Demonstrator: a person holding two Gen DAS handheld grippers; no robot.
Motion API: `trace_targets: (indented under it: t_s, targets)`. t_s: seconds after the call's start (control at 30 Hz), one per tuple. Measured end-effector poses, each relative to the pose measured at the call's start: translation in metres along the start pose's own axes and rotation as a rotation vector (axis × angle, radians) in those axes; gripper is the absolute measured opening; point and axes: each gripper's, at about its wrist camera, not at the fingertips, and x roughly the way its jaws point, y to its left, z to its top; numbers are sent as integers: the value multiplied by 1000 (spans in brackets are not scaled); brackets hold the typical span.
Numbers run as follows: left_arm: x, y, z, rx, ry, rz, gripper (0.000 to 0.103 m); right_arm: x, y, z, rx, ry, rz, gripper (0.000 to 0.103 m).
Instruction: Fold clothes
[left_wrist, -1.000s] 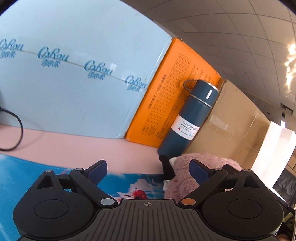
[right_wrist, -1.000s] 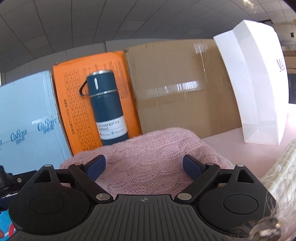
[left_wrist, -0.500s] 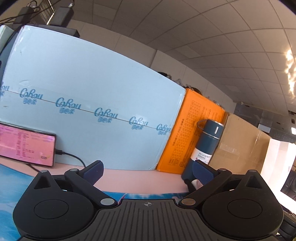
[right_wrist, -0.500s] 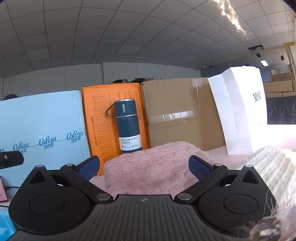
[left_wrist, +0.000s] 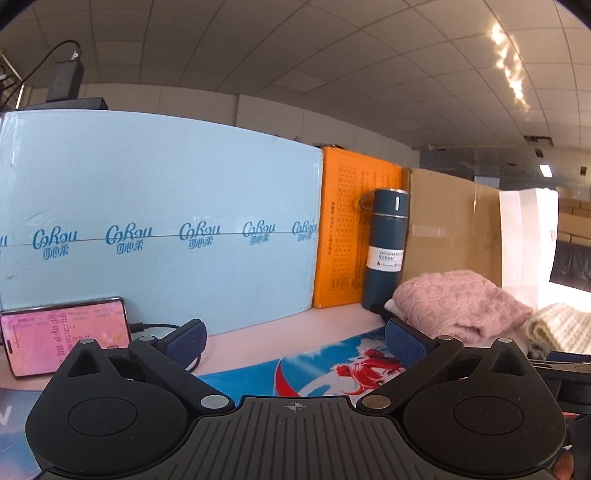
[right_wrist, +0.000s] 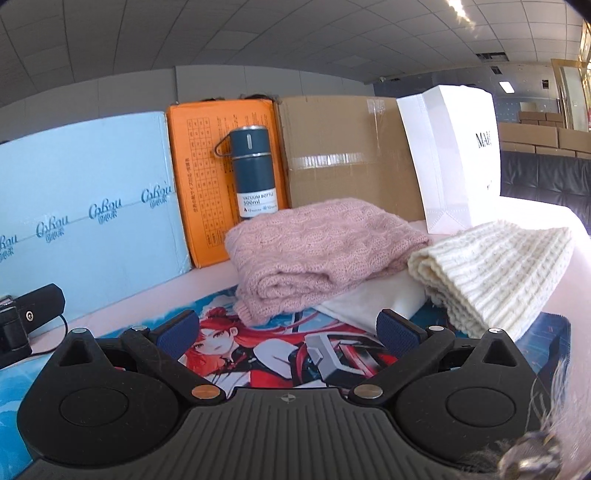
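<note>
Knitwear on the mat, boxes behind

The folded sweater lies left of and touching the ribbed knit; the bottle stands behind, against the boxes.

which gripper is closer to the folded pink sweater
Right. The right gripper sits open just in front of the pink sweater, facing it. The left gripper, also open, is off to the sweater's left, nearer the phone.

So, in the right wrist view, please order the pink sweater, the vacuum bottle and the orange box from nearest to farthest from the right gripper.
From the right gripper:
1. Pink sweater, folded on the mat, just ahead.
2. Vacuum bottle, upright behind the sweater, slightly left.
3. Orange box, directly behind the bottle.
</note>
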Motion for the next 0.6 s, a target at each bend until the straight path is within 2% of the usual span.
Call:
trace_targets:
  t_s: [0.1,0.2,0.53,0.6]
  targets:
    - [5,2,-3,-11,34,-20,103,8,4,-4,-1,85,-16,103]
    - [8,-1,-6,10,65,-22,103,13,6,-8,8,120,-48,103]
    - [18,-11,-16,78,167,-25,103,10,-11,-11,113,114,-100,103]
    - [17,-15,-16,103,164,-23,103,10,-10,-12,110,112,-96,103]
